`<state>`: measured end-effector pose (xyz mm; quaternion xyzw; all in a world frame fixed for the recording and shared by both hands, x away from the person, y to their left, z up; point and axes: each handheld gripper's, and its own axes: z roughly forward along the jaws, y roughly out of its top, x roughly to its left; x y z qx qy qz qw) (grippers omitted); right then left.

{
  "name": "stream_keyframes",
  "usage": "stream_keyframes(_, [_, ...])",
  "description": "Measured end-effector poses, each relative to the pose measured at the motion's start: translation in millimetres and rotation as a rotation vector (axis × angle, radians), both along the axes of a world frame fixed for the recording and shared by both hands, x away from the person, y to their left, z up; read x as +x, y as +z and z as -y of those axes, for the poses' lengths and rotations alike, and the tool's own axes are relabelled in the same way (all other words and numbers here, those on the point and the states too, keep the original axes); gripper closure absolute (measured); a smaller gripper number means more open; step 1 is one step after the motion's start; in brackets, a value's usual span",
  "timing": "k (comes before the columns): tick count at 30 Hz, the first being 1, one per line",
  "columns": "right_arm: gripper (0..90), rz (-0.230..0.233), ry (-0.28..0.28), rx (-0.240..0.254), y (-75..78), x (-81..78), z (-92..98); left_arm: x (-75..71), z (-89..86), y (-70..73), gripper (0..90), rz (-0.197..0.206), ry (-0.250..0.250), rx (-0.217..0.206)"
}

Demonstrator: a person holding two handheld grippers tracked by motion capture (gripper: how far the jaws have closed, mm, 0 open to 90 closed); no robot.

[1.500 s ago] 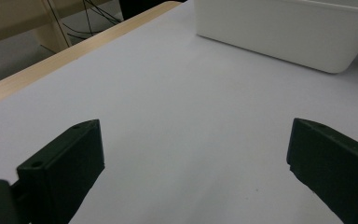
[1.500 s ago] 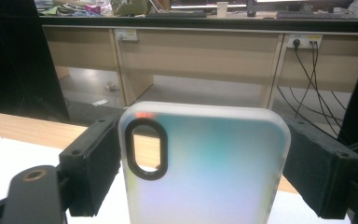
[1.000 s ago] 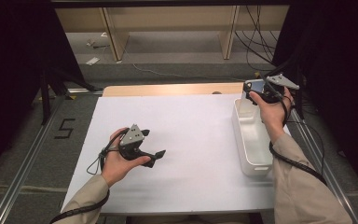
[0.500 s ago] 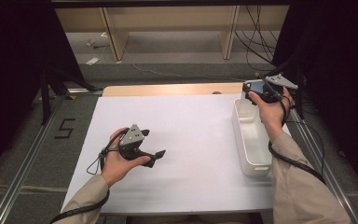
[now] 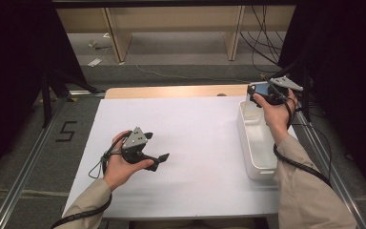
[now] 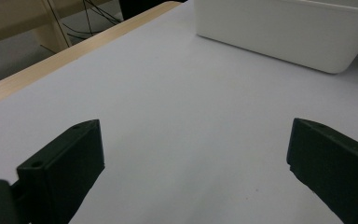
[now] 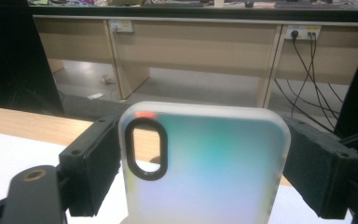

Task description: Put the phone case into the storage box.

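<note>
A translucent phone case with a black oval camera cut-out stands upright between the jaws of my right gripper, and both pads press on its sides. From above, my right gripper holds the case over the far end of a white bin. My left gripper rests low over the white sheet at the left. Its jaws stand wide apart, and my left gripper has only bare sheet between them.
The white bin lies along the sheet's right edge. A wooden table edge runs behind the sheet. Beyond it are a wooden desk frame and loose cables on the floor. Metal rails flank the table on both sides.
</note>
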<state>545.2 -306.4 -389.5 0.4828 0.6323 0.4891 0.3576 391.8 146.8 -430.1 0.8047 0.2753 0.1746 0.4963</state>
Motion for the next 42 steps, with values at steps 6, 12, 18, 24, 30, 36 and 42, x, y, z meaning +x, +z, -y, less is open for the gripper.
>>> stream_keyframes(6, [18.3, -0.004, -0.002, -0.001, -1.3, 1.3, -0.1, 0.1, -0.2, 0.3, 3.5, 0.002, 0.000, 0.001])
stream_keyframes(12, [18.3, -0.008, -0.002, -0.004, -2.1, 2.3, -0.8, 0.1, 0.0, 0.2, 3.5, 0.002, -0.001, 0.001])
stream_keyframes(18, [18.3, -0.009, -0.002, -0.009, -3.5, 3.5, -1.4, 0.2, -0.2, 0.2, 3.5, 0.001, -0.001, 0.000])
stream_keyframes(24, [18.3, -0.013, -0.001, -0.013, -5.0, 4.4, -2.7, 0.2, -0.2, 0.1, 3.5, 0.001, -0.001, 0.000])
stream_keyframes(30, [18.3, -0.016, 0.000, -0.019, -5.6, 4.3, -3.4, 0.1, -0.1, 0.3, 3.5, 0.001, 0.000, -0.002])
stream_keyframes(36, [18.3, -0.022, -0.001, -0.024, -6.5, 4.6, -4.3, 0.2, 0.0, 0.2, 3.5, 0.001, -0.001, -0.002])
stream_keyframes(42, [18.3, -0.028, 0.000, -0.029, -7.8, 4.8, -5.0, 0.1, -0.1, 0.2, 3.5, 0.002, 0.000, -0.002])
